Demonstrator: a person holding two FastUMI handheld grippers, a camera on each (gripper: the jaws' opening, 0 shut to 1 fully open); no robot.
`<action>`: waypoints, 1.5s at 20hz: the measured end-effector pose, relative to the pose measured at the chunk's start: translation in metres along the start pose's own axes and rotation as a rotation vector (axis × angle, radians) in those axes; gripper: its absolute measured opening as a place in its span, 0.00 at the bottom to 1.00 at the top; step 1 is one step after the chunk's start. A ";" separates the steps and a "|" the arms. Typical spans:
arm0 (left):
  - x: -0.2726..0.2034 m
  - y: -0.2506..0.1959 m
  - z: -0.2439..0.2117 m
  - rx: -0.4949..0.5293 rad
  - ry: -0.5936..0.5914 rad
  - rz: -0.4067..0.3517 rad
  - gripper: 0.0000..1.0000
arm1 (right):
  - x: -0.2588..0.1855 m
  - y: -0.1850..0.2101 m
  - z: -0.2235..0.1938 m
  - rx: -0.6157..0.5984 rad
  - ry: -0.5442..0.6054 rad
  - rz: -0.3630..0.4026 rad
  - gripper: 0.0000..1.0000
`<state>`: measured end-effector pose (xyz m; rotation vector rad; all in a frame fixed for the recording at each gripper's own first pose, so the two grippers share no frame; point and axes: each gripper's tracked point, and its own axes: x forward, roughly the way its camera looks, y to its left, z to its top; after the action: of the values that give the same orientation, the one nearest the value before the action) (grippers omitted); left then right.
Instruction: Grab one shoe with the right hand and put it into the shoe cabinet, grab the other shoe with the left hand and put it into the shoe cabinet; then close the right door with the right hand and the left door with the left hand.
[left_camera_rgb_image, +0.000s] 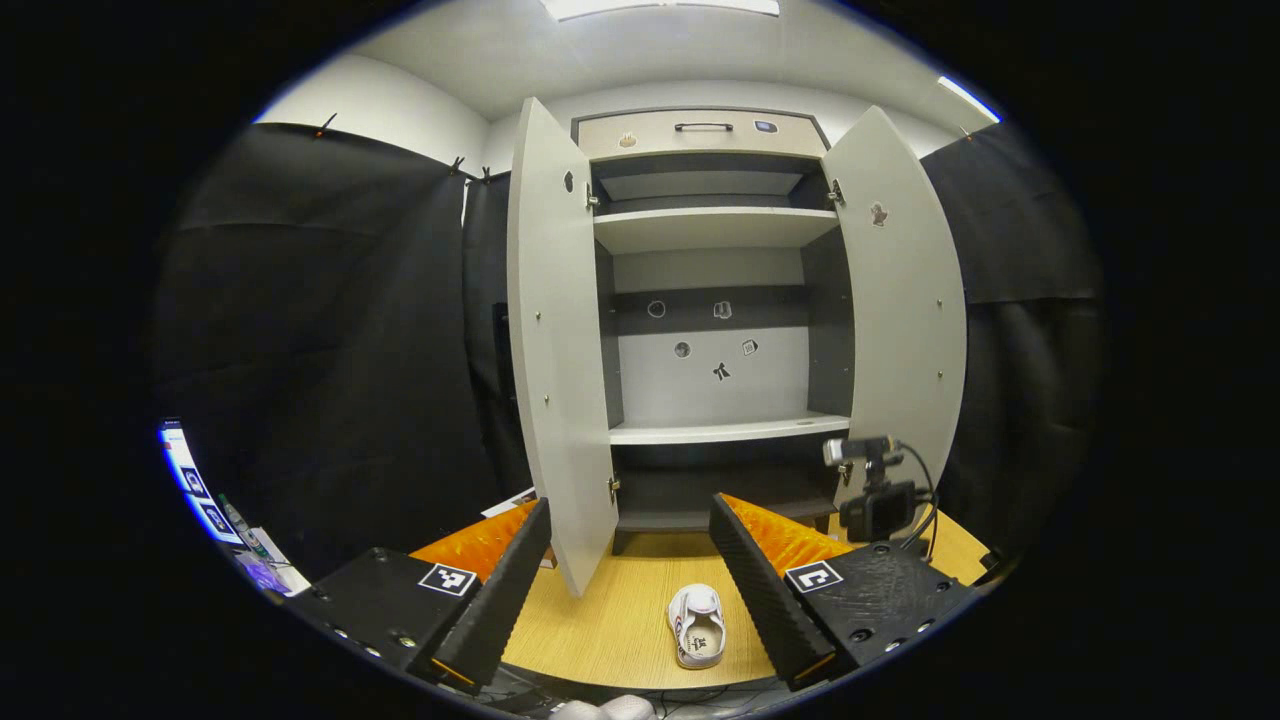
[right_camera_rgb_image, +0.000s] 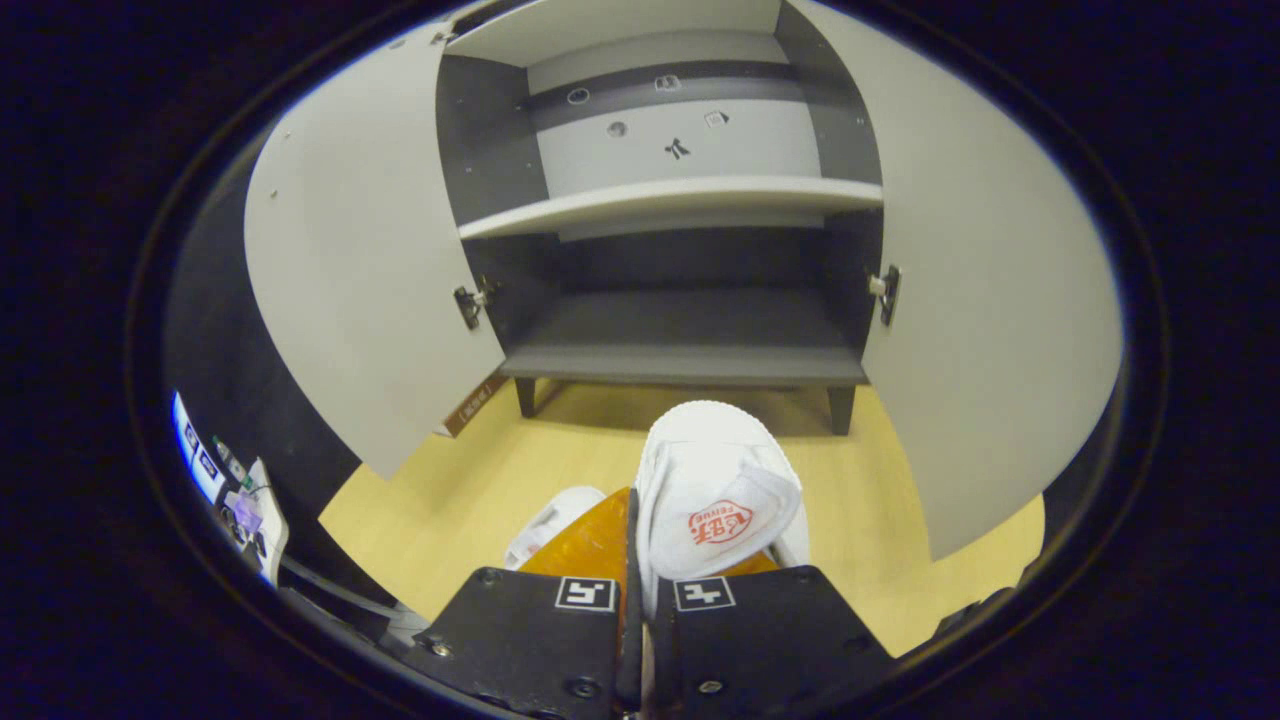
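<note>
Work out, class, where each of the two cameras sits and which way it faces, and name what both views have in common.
Left gripper view: rides the left tongs, held high and back, facing the open shoe cabinet; its own spread fingers show.
Right gripper view: rides the right tongs, low and close, facing the bottom shelf; its closed fingers grip a white shoe.
Shared: the cabinet with both doors open, the wooden floor.

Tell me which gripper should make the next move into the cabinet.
Right. The right gripper is already shut on a white shoe, facing the open shoe cabinet. The left gripper is open; the other shoe lies on the floor.
</note>
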<state>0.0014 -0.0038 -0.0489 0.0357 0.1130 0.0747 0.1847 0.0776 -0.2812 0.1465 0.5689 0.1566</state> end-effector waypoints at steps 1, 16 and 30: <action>-0.003 0.002 -0.002 -0.003 0.003 -0.001 0.96 | -0.007 0.003 0.022 -0.008 -0.028 0.000 0.08; 0.007 0.009 -0.009 -0.020 0.004 0.038 0.96 | 0.017 0.021 0.309 -0.092 -0.344 -0.058 0.06; 0.023 0.016 -0.014 -0.035 0.056 0.178 0.96 | 0.189 -0.035 0.338 -0.036 -0.095 -0.163 0.09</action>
<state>0.0218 0.0146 -0.0652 0.0091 0.1647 0.2553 0.5301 0.0468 -0.1051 0.0719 0.4810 0.0014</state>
